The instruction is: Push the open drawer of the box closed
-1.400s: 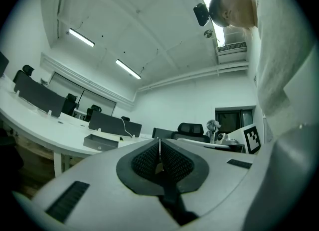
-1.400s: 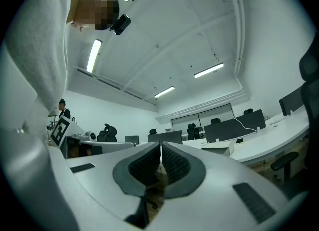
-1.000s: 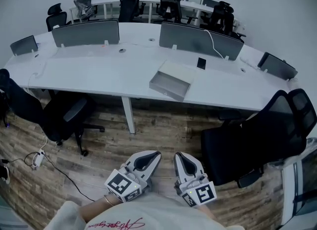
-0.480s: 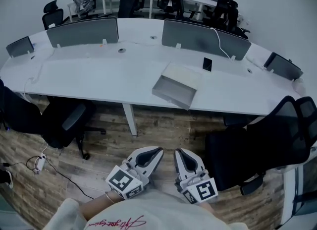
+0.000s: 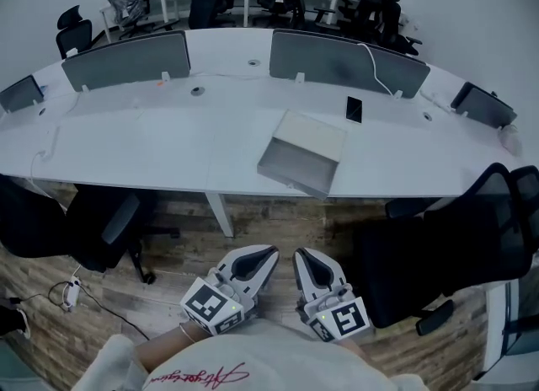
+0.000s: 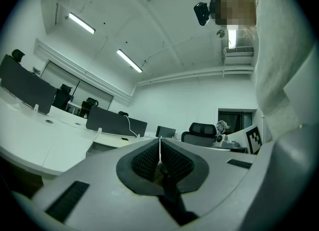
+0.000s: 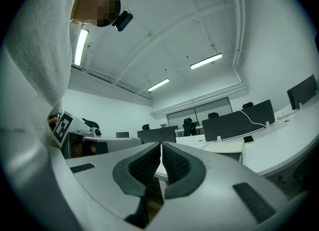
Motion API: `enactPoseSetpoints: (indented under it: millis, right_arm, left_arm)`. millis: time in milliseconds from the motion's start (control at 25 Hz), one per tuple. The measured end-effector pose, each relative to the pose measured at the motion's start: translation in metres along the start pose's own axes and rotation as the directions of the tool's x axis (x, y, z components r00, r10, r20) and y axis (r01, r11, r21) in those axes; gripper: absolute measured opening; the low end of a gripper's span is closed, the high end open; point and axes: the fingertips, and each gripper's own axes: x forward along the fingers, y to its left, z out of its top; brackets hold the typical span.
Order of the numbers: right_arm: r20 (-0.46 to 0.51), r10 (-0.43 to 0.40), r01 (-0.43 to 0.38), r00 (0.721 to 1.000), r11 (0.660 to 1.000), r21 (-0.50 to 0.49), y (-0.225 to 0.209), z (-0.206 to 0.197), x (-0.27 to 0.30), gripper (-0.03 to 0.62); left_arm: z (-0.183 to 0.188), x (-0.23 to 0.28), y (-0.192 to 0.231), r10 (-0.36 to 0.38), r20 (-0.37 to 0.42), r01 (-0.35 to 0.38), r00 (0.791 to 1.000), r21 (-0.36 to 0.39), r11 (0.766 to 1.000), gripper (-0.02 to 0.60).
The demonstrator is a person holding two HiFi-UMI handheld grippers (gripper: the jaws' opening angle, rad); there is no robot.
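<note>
A grey box (image 5: 310, 136) lies on the long white curved desk (image 5: 152, 145), and its drawer (image 5: 290, 170) is pulled out toward the desk's front edge. Both grippers are held low, close to the person's body and far short of the desk. My left gripper (image 5: 271, 251) is shut with nothing in it, and so is my right gripper (image 5: 297, 254) beside it. In the left gripper view the pads (image 6: 149, 159) meet at a thin seam. The right gripper view shows the box (image 7: 224, 146) far off beyond its closed pads (image 7: 172, 164).
A black office chair (image 5: 438, 254) stands right of the grippers, another chair (image 5: 101, 221) to the left. A desk leg (image 5: 221, 212) drops below the box. A phone (image 5: 354, 109) lies behind the box, near grey dividers (image 5: 345, 61). A power strip (image 5: 72, 294) trails cable on the wooden floor.
The head view has drawn nearer the desk, so the box sits larger and lower in frame. Both grippers stay shut and together by the body.
</note>
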Motion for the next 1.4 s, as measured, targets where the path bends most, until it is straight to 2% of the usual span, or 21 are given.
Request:
enactPoseSetpoints:
  millis: [480, 840, 1080, 1160, 1200, 1400]
  right_arm:
    - [-0.04, -0.095, 0.095, 0.995, 0.995, -0.015, -0.033, -0.014, 0.052, 0.023]
    - [-0.141, -0.176, 0.173, 0.974, 0.984, -0.035, -0.05, -0.045, 0.084, 0.025]
    - [-0.202, -0.266, 0.265, 0.942, 0.964, -0.032, -0.078, -0.076, 0.104, 0.028]
    - [-0.228, -0.288, 0.293, 0.93, 0.956, -0.013, -0.09, -0.087, 0.111, 0.068]
    - [-0.242, -0.297, 0.307, 0.924, 0.952, 0.002, -0.096, -0.093, 0.115, 0.092]
    - [-0.3, -0.355, 0.392, 0.885, 0.918, 0.069, -0.122, -0.113, 0.13, 0.097]
  left_arm:
    - [0.018, 0.021, 0.053, -0.04, 0.012, 0.039, 0.999, 0.022, 0.999, 0.018]
    - [0.017, 0.016, 0.068, -0.055, 0.01, 0.055, 0.998, 0.012, 0.998, 0.018]
    - [0.018, 0.01, 0.072, -0.045, 0.016, 0.045, 0.999, 0.007, 0.999, 0.018]
    - [0.019, 0.006, 0.075, -0.035, 0.021, 0.035, 0.999, 0.013, 0.999, 0.018]
    - [0.021, 0.004, 0.077, -0.026, 0.024, 0.026, 0.999, 0.018, 1.0, 0.018]
    - [0.03, -0.008, 0.092, 0.038, 0.046, -0.039, 0.998, 0.025, 0.999, 0.018]
